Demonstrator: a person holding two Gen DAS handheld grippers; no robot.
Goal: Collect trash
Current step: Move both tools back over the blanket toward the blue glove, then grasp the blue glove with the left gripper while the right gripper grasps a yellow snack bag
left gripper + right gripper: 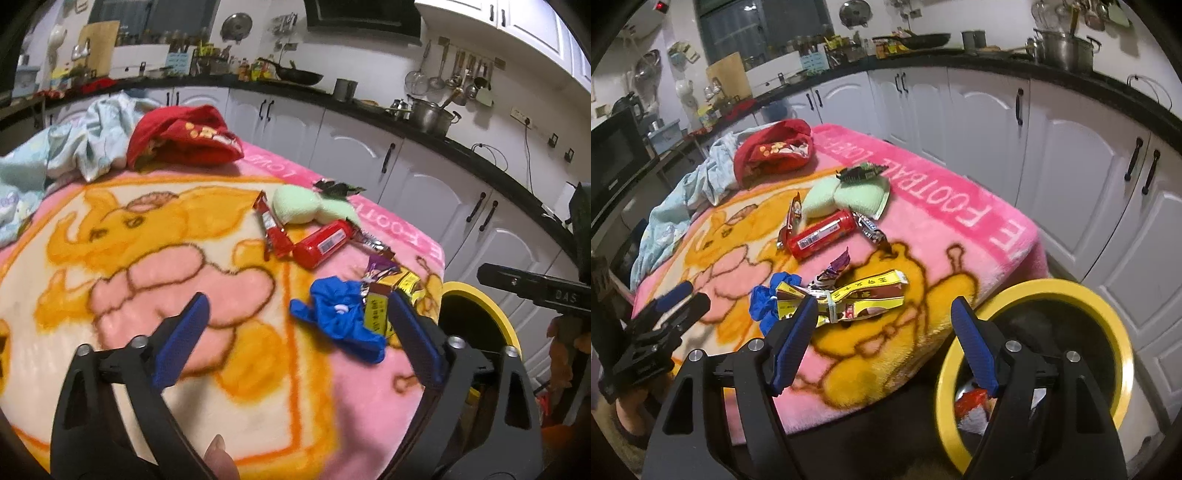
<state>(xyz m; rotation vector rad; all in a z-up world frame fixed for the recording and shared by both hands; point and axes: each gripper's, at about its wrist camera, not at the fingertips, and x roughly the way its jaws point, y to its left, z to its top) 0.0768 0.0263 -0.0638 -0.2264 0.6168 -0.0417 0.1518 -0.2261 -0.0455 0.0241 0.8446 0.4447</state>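
Here both grippers, left gripper (295, 332) and right gripper (882, 343), hover spread apart, gripping nothing; crinkled foil wrappers (846, 299) lie on the fuzzy pink blanket (960, 206) near the round yellow-rimmed bin (1108, 314).

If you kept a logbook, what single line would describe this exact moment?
task: collect trash | left gripper: open, empty | right gripper: open, empty | yellow wrapper: on blanket | bin: beside table, some trash inside

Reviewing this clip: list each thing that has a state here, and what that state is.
left gripper: open, empty.
right gripper: open, empty.
yellow-rimmed bin: open, some trash inside.
yellow wrapper: crumpled, on blanket.
blue glove: crumpled, on blanket.
red tube: lying on its side.
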